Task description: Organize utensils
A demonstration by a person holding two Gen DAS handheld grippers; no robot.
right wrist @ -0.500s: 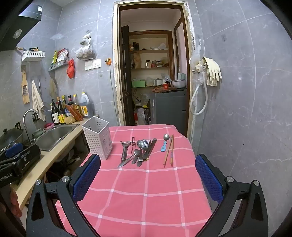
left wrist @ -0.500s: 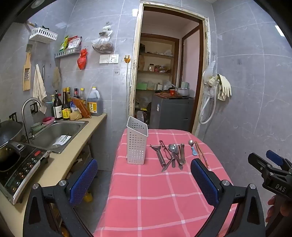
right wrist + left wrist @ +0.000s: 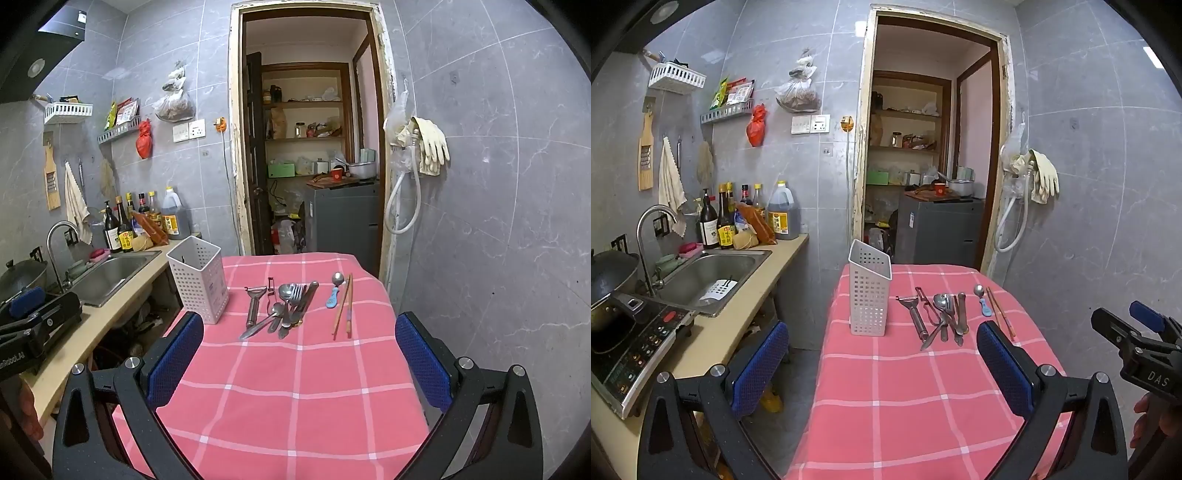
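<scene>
Nearest the lens, the left gripper [image 3: 882, 365] and the right gripper [image 3: 299, 354] both hover low in their frames over the pink checked tablecloth [image 3: 295, 387], jaws spread wide, holding and touching nothing. Further back, at mid-frame, the utensils lie loose: a peeler [image 3: 254, 303], a tangled pile of cutlery [image 3: 291, 304], a blue-handled spoon [image 3: 334, 291] and chopsticks [image 3: 345, 306] to the right. The white perforated holder [image 3: 199, 278] stands upright left of them, apparently empty. The first pick looks easiest from the edges: take the chopsticks or peeler singly, gripping across the handle, before tackling the overlapped pile.
</scene>
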